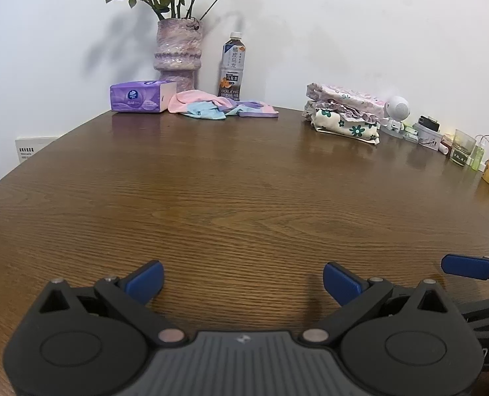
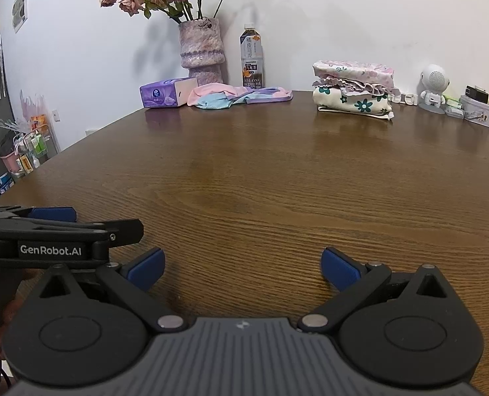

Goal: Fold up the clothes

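Left wrist view puts your left claw point(image 1: 243, 280) low over the bare bench point(image 1: 244, 198), its blue pads spread wide with nothing between them. Ahead and slightly left, at the far edge by the wall, lies the crumpled pink and blue garment point(image 1: 223, 107), unfolded, its long axis running left to right across your line of reach. It sits just right of the purple tissue pack point(image 1: 142, 96), in front of the vase point(image 1: 178, 54) and the tea bottle point(image 1: 232, 66). Further right, the folded stack point(image 1: 345, 114) of floral cloth rests near the small white figure point(image 1: 397, 112).

Right wrist view shows your right claw point(image 2: 243, 269) released too, holding nothing, with the left claw just beside it at the left edge. From here the garment point(image 2: 239, 96) is far ahead and about centred, the stack point(image 2: 355, 90) to its right.

Neither claw is clearly nearer; both are well apart from the garment. I judge you must reach straight forward, the left claw toward the pink end, the right toward the purple end.
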The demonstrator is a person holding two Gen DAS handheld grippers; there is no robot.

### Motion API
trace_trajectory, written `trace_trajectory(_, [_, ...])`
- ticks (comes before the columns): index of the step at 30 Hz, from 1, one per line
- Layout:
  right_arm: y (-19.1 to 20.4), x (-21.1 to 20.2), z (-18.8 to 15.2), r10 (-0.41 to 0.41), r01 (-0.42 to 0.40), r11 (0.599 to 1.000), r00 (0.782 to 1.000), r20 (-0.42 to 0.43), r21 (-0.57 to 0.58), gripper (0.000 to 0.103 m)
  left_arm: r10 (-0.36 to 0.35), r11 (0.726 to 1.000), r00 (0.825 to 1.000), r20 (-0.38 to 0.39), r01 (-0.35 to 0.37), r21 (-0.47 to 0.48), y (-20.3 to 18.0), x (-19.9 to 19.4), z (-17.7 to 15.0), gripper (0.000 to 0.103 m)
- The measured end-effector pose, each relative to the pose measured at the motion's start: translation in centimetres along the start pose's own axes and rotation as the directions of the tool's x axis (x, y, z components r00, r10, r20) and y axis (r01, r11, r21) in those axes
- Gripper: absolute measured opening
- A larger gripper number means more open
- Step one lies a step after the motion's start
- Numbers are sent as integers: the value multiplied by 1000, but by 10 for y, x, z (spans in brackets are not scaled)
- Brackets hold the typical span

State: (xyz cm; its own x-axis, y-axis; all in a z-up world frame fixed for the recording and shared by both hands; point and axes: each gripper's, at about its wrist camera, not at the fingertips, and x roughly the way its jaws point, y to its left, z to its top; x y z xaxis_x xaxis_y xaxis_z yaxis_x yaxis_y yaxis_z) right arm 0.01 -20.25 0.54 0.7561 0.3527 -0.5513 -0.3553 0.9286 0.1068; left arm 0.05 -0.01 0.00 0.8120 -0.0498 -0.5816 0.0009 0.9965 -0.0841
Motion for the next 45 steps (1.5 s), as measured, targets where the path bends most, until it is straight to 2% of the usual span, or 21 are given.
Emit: trace_trajectory(45, [0,0,1,-1,1,1000,1000,-3,9,103,-1,1000,1000,12,1,-14,2,-2,1,103])
